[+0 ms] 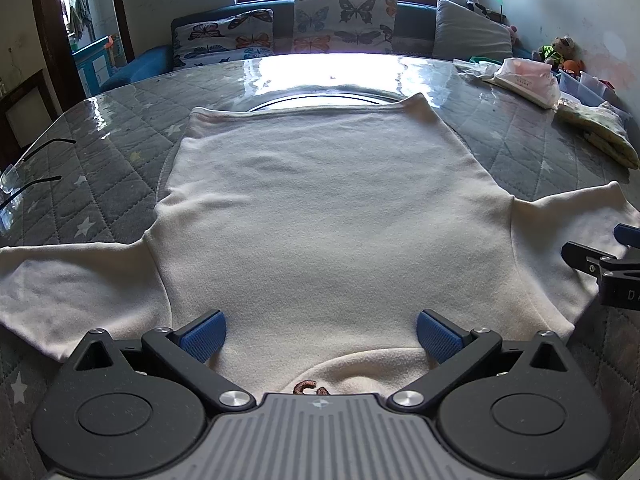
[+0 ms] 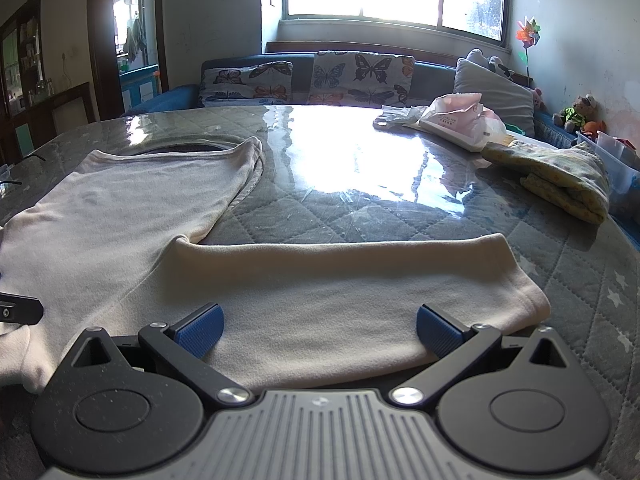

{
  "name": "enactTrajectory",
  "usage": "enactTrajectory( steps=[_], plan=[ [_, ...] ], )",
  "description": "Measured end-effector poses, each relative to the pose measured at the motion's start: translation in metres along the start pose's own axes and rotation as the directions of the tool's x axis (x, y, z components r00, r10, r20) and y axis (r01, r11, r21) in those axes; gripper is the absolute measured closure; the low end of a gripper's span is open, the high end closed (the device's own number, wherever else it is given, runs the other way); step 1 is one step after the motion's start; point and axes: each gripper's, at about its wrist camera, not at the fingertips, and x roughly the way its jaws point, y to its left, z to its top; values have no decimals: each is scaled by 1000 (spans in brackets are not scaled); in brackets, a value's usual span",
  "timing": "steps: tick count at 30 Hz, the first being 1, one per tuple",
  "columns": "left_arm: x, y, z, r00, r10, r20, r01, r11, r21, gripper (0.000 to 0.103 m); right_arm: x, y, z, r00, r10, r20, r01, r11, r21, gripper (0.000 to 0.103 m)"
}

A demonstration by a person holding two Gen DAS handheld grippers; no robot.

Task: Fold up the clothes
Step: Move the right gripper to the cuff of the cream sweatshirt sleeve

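Note:
A cream long-sleeved top lies flat on the quilted grey table, collar toward me, hem at the far side, both sleeves spread out. My left gripper is open over the collar area, blue pads apart, holding nothing. My right gripper is open just above the near edge of the top's right sleeve, which stretches to the right. The right gripper also shows in the left wrist view at the right edge, over that sleeve.
A folded yellow cloth and a pink-white plastic bag lie at the table's far right. Glasses lie at the left edge. A sofa with butterfly cushions stands behind the table. Storage bins are at the right.

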Motion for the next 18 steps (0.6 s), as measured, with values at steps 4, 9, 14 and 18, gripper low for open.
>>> enactTrajectory(
  steps=[4, 9, 14, 18],
  plan=[
    [-1, 1, 1, 1000, -3, 2, 3, 1000, -4, 0, -2, 2, -1, 1000, -3, 6, 3, 1000, -2, 0],
    [-3, 2, 2, 1000, -7, 5, 7, 1000, -9, 0, -11, -8, 1, 998, -28, 48, 27, 999, 24, 0],
    [-5, 0, 4, 1000, -12, 9, 12, 1000, 9, 0, -19, -31, 6, 995, -78, 55, 73, 993, 94, 4],
    [-10, -5, 5, 999, -27, 18, 26, 999, 32, 0, -20, -54, 4, 987, -158, 30, 151, 975, 162, 7]
  ],
)
